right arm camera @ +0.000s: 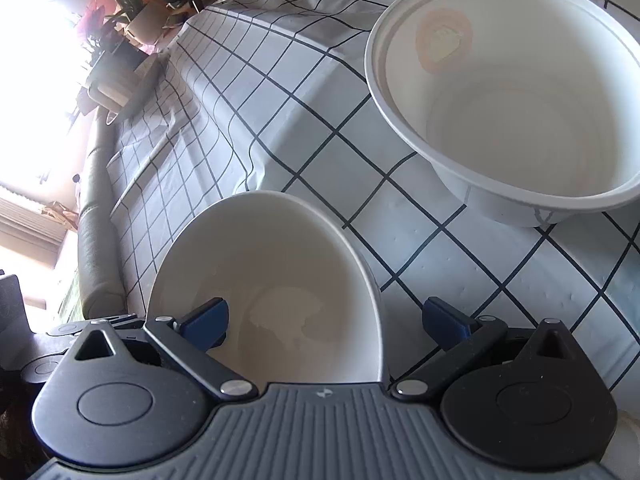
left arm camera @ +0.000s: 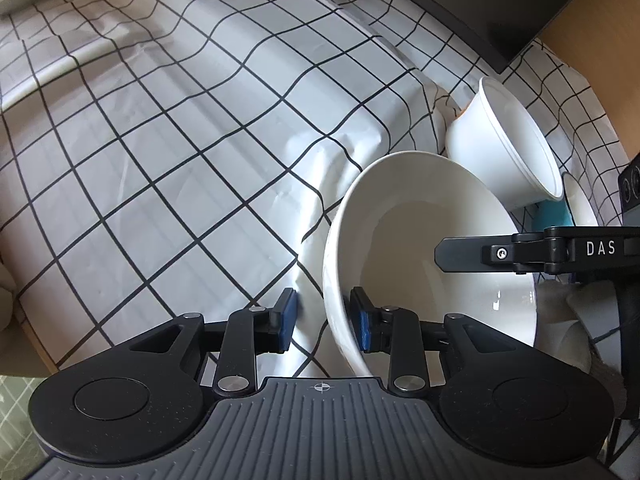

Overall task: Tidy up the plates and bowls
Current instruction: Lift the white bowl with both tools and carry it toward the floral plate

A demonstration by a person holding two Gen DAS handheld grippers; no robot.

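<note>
Looking down past our tools, we see a white cloth [left arm camera: 168,152] with a black grid, creased and puckered, spread over the table; bare wood shows at its far right edge beside a dark slab [left arm camera: 480,4]. In the right view, potted plants [right arm camera: 116,28] stand far off to the left against a bright window, with a padded grey edge [right arm camera: 94,216] nearer.

Our left gripper [left arm camera: 323,320] straddles the near wall of the white bowl [left arm camera: 424,232], one blue pad outside, one inside; the outer pad stands clear of the wall, so the grip is released. The bowl sits just ahead, mouth upward. Our right gripper [right arm camera: 325,322] is spread wide across the bowl's [right arm camera: 280,280] opposite rim, pads not pressing. A paper bowl [right arm camera: 520,100] stands upright ahead to its right, apart.
</note>
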